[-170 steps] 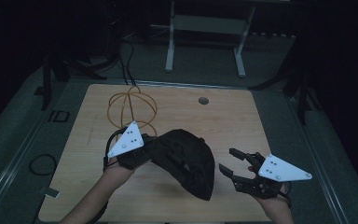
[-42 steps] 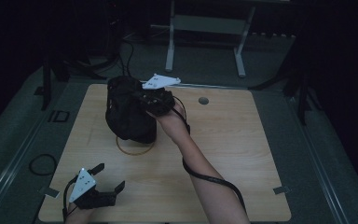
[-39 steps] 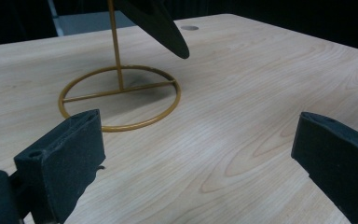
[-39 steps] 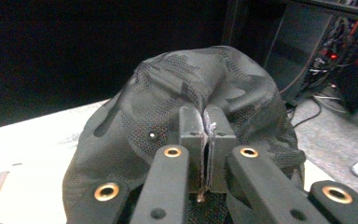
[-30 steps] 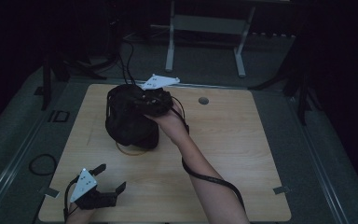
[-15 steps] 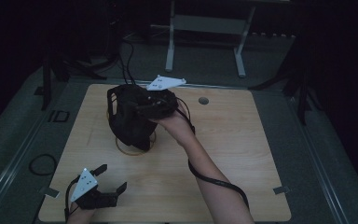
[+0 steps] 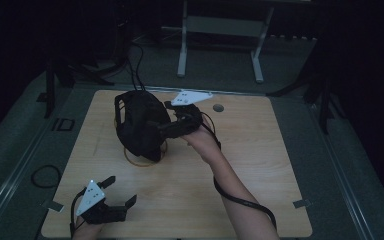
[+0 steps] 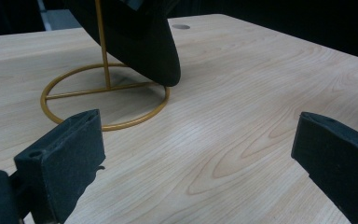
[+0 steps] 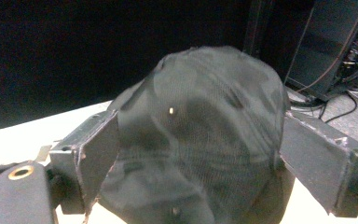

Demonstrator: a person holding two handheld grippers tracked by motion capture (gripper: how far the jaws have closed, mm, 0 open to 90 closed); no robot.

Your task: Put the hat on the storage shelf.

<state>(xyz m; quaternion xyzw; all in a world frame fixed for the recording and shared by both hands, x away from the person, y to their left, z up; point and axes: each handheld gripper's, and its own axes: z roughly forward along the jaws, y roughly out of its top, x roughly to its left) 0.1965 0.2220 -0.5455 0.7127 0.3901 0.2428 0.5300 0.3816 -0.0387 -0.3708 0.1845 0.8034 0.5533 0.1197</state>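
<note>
High view: a wooden bench (image 7: 260, 165) carries a black cap (image 7: 139, 122) sitting over a gold wire stand (image 8: 106, 95) at its far left, the right gripper (image 7: 172, 129) clamped on the cap's side. Near the front-left corner, the left gripper (image 7: 119, 192) rests wide apart, holding nothing.

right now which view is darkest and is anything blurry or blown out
High view is darkest, with the room black beyond the light wooden table. Right gripper view blows the tabletop out to white and renders the black fabric cap soft. Left gripper view is evenly lit, with the near gripper pads blurred.
</note>
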